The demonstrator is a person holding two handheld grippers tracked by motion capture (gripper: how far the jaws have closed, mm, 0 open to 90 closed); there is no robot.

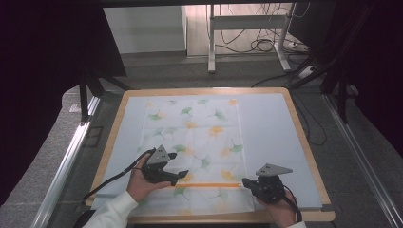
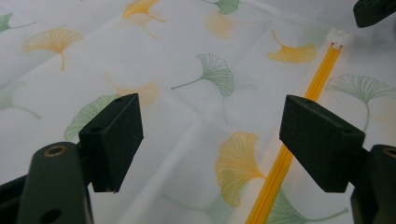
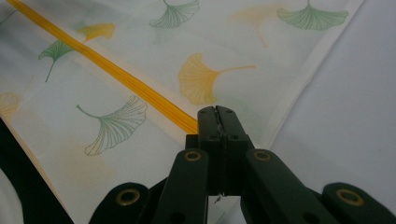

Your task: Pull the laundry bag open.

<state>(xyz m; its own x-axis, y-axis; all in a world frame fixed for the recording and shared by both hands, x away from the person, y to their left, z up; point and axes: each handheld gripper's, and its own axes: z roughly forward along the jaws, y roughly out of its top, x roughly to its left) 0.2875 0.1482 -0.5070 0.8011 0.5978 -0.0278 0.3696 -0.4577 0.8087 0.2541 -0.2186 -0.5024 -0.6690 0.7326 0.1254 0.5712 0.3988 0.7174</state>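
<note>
A white cloth [image 1: 195, 142] printed with green and yellow ginkgo leaves lies flat on the table. An orange zipper [image 1: 214, 185] runs across its near part. My left gripper [image 1: 181, 176] hovers over the cloth's near left, held by a hand, pointing right. In the left gripper view its jaws [image 2: 210, 135] stand wide apart with nothing between them, above the cloth [image 2: 187, 84] and zipper [image 2: 280, 163]. My right gripper [image 1: 246, 182] sits at the zipper's right end. Its jaws [image 3: 218, 112] are shut and cover the end of the zipper [image 3: 116, 74]; whether they pinch anything is hidden.
The cloth rests on a pale blue mat [image 1: 271, 133] over a wooden table [image 1: 304, 142]. Bare mat lies to the cloth's right and left. Beyond the table are a grey floor, a metal frame [image 1: 247, 23] and cables. The right gripper's tip [image 2: 373, 11] shows far off.
</note>
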